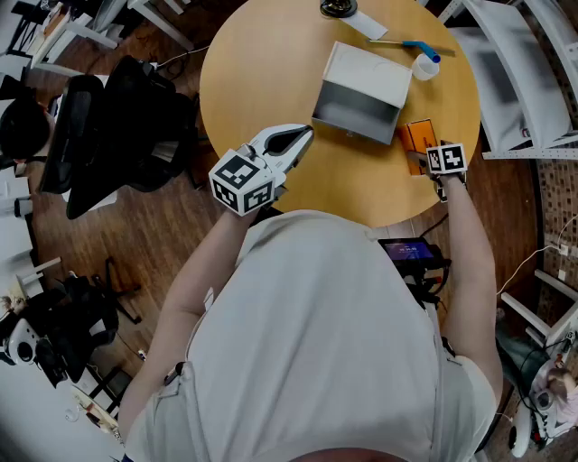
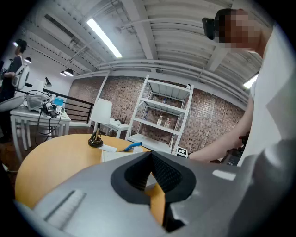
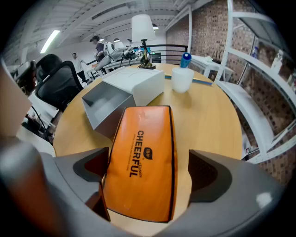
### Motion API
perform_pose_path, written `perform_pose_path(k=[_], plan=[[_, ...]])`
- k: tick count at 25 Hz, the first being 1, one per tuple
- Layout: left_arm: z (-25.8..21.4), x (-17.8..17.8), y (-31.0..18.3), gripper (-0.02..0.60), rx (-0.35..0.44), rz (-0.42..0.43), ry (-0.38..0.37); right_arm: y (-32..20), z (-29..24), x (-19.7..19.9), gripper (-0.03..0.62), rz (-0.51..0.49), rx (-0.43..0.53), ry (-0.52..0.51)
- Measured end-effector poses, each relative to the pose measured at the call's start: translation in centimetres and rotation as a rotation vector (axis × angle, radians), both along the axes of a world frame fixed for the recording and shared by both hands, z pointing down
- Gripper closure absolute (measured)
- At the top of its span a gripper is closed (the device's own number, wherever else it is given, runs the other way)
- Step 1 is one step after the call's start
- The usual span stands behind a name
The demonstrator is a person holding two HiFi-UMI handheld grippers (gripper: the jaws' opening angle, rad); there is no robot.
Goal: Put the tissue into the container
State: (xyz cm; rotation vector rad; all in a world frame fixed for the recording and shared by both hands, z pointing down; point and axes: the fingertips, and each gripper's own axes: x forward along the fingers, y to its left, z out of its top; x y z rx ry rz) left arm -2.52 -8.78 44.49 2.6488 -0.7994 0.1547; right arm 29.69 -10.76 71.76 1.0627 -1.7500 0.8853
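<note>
Right hand-held gripper (image 3: 150,167): jaws at full spread, straddling orange "CHEERFUL" tissue pack (image 3: 141,162), not clamped; gap visible at right-side pad. Tissue pack: flat on round wooden table (image 1: 262,63), just beside open end of grey container (image 1: 361,90), outside it. Left hand-held gripper (image 2: 150,156): jaw tips together, nothing held, above near table edge.

Tissue pack (image 1: 417,135) partly hidden by right claw (image 1: 423,161), lamp base (image 1: 339,7) cropped at top
</note>
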Motion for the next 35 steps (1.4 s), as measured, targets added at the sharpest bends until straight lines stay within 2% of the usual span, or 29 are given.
perform_pose_path(k=[2, 3, 6, 8, 10, 13, 15, 19, 21, 26, 29, 32, 35], plan=[[-0.1, 0.0, 0.1, 0.581, 0.002, -0.001, 0.002, 0.3, 0.3, -0.4, 0.095, -0.002, -0.017, -0.037], [-0.2, -0.1, 0.1, 0.581, 0.003, -0.002, 0.003, 0.3, 0.2, -0.6, 0.158, -0.007, -0.020, -0.046], [-0.2, -0.2, -0.1, 0.581, 0.002, -0.003, 0.008, 0.4, -1.0, -0.4, 0.200, -0.039, -0.002, -0.015], [-0.1, -0.2, -0.3, 0.581, 0.000, -0.004, 0.014, -0.3, -3.3, -0.1, 0.204, -0.055, 0.053, 0.016], [0.1, -0.3, -0.5, 0.581, -0.004, -0.005, 0.020, -2.0, -6.7, -0.7, 0.205, -0.098, 0.148, 0.024], [0.4, -0.1, -0.8, 0.581, -0.010, -0.005, 0.028, -4.9, -11.3, -5.1, 0.204, -0.302, 0.293, 0.011], [0.4, -0.1, -0.8, 0.581, -0.011, -0.007, 0.033, -6.1, -12.5, -9.8, 0.204, -0.473, 0.333, -0.007], [0.4, -1.1, -0.8, 0.581, -0.014, -0.032, 0.035, -6.2, -9.5, -17.9, 0.204, -0.787, 0.263, 0.015], [0.6, -2.2, -0.9, 0.581, -0.019, -0.055, 0.033, -6.1, -6.8, -20.1, 0.203, -0.873, 0.198, 0.035], [1.5, -4.4, -0.6, 0.581, -0.045, -0.099, 0.027, -6.9, -2.6, -21.6, 0.198, -0.921, 0.088, 0.075], [1.6, -4.8, -0.6, 0.581, -0.049, -0.106, 0.027, -6.9, -1.5, -21.7, 0.181, -0.911, 0.060, 0.053], [1.5, -4.7, -0.7, 0.581, -0.044, -0.100, 0.029, -7.0, -2.1, -21.3, 0.160, -0.887, 0.084, 0.032], [1.4, -4.4, -1.0, 0.581, -0.036, -0.089, 0.033, -7.2, -4.7, -21.0, 0.160, -0.846, 0.159, -0.004]])
